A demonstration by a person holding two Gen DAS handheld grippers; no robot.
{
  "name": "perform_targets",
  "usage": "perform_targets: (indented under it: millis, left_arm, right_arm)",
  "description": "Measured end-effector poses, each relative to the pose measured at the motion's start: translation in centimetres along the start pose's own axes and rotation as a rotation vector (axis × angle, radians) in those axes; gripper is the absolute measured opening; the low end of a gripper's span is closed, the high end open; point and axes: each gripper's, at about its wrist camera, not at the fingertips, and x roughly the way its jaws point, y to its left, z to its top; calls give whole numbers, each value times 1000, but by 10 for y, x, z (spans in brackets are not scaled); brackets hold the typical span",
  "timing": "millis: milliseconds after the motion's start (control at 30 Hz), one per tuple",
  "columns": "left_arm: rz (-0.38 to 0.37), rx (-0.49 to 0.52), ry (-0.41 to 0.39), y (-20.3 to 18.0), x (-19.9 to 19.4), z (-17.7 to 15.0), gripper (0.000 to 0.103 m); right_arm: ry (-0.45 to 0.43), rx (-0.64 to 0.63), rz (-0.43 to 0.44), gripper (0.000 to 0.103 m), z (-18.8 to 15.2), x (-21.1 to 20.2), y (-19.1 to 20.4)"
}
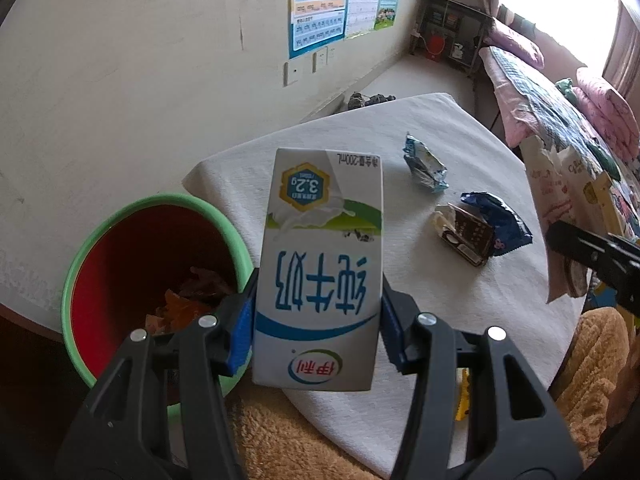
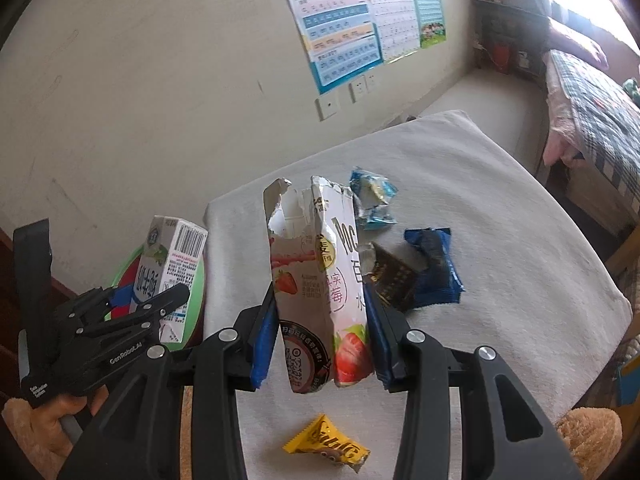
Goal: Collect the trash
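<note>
My left gripper [image 1: 318, 320] is shut on a white milk carton [image 1: 320, 268], held upside down above the table's left edge, beside a red bin with a green rim [image 1: 120, 220] that holds some scraps. My right gripper [image 2: 322, 332] is shut on a torn pink strawberry snack bag [image 2: 316, 280], lifted above the table. On the white tablecloth [image 2: 500, 240] lie a light blue wrapper [image 2: 372, 200], a dark blue wrapper [image 2: 436, 268] with a brown packet [image 2: 390, 280], and a yellow candy wrapper [image 2: 326, 446]. The right wrist view shows the left gripper [image 2: 132, 308] with the carton [image 2: 172, 264] over the bin [image 2: 196, 292].
A wall with posters [image 1: 320, 8] stands behind the table. A bed with pink bedding [image 1: 560, 92] and a dark shelf [image 1: 448, 28] are at the right. A tan fluffy sleeve [image 1: 592, 360] shows at the lower edge. Shoes [image 1: 368, 100] lie on the floor beyond the table.
</note>
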Motion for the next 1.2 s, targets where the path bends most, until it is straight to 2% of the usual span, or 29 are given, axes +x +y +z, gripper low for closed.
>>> perform_targets:
  millis: [567, 967, 1200]
  left_arm:
    - [47, -77, -16, 37, -5, -8, 51]
    - [65, -142, -37, 72, -14, -12, 51]
    - [84, -195, -19, 100, -11, -22, 51]
  right_arm:
    - [19, -44, 8, 39, 4, 14, 19]
    - [43, -126, 34, 39, 8, 29, 59]
    - [69, -184, 58, 39, 8, 43, 87]
